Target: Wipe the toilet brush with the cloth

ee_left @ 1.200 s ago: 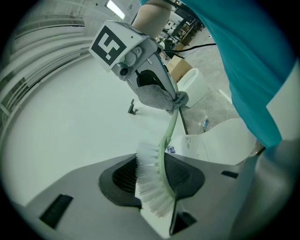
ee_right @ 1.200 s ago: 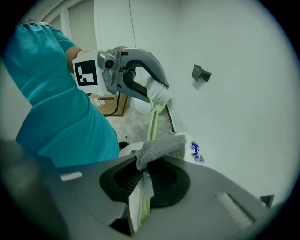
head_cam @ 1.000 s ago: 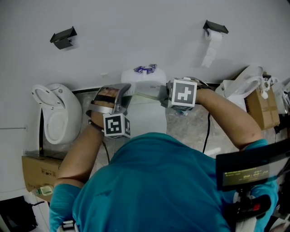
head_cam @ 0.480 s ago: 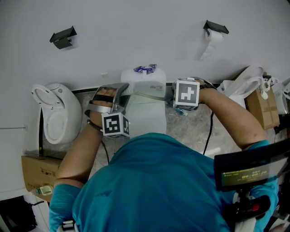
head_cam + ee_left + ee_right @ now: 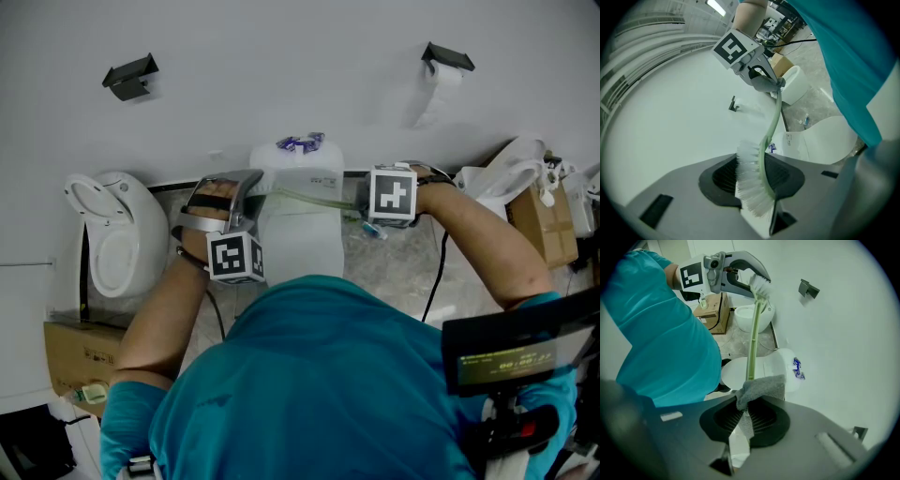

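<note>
My head cam sits up above the teal shirt (image 5: 319,375) and stares steeply down at the toilet (image 5: 300,234) against the wall (image 5: 281,75), so both tools land mid-frame, fairly close below me. The left gripper (image 5: 755,185) cam rides right on its jaws, fisheye, with the toilet brush (image 5: 749,173) bristles filling the near foreground, and it faces along the handle toward the right gripper (image 5: 776,84) at the far end. The right gripper cam looks back the opposite way, past the cloth (image 5: 761,387) bunched right at its lens. All three share the brush, toilet and wall.
</note>
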A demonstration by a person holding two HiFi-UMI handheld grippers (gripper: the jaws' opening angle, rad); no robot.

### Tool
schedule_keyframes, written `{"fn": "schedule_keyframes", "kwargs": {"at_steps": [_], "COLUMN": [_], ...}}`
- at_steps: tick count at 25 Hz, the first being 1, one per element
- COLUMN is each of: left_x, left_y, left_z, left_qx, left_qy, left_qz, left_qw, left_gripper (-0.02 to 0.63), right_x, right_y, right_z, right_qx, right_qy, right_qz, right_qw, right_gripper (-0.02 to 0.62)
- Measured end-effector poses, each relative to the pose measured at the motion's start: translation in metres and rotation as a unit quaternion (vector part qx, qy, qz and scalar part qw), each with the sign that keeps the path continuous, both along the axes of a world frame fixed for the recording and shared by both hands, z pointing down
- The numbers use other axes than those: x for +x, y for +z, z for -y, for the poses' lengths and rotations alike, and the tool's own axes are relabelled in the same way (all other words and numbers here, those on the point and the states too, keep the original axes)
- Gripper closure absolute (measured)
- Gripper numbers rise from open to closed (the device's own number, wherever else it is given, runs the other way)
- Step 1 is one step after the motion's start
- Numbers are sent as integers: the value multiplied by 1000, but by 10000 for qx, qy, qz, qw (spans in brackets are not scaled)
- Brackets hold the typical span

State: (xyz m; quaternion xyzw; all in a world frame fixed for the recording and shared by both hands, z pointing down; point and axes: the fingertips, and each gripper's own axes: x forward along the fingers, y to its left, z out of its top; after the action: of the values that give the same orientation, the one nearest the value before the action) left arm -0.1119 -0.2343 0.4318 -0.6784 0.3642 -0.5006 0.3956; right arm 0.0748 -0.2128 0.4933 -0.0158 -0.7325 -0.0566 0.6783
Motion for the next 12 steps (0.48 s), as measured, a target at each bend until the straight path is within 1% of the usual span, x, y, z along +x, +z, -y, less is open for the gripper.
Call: {"fn": "schedule_keyframes", "kwargs": {"at_steps": [3, 5, 8, 12], "left_x": [-2, -4, -7, -11], "left_y": [0, -1, -3, -3], "left_z": [1, 2, 3, 6], "left_qx": [-7, -4, 5, 2], "left_qy": [-17, -40, -62, -72], "left_qz": [9, 17, 40, 73], "left_qw": [10000, 10000, 10000, 9999], "left_gripper": [454, 454, 454, 454], "right_x": [5, 7, 18, 26], "right_y": [6, 6, 8, 11], "right_z": [0, 3, 9, 12], "right_qx": [-88, -39, 65, 51], "right_qy": [-32, -45, 83, 92], "right_qz": [-74, -75, -244, -382], "right_qw": [9999, 10000, 9996, 9992], "right_gripper": [560, 560, 560, 560]}}
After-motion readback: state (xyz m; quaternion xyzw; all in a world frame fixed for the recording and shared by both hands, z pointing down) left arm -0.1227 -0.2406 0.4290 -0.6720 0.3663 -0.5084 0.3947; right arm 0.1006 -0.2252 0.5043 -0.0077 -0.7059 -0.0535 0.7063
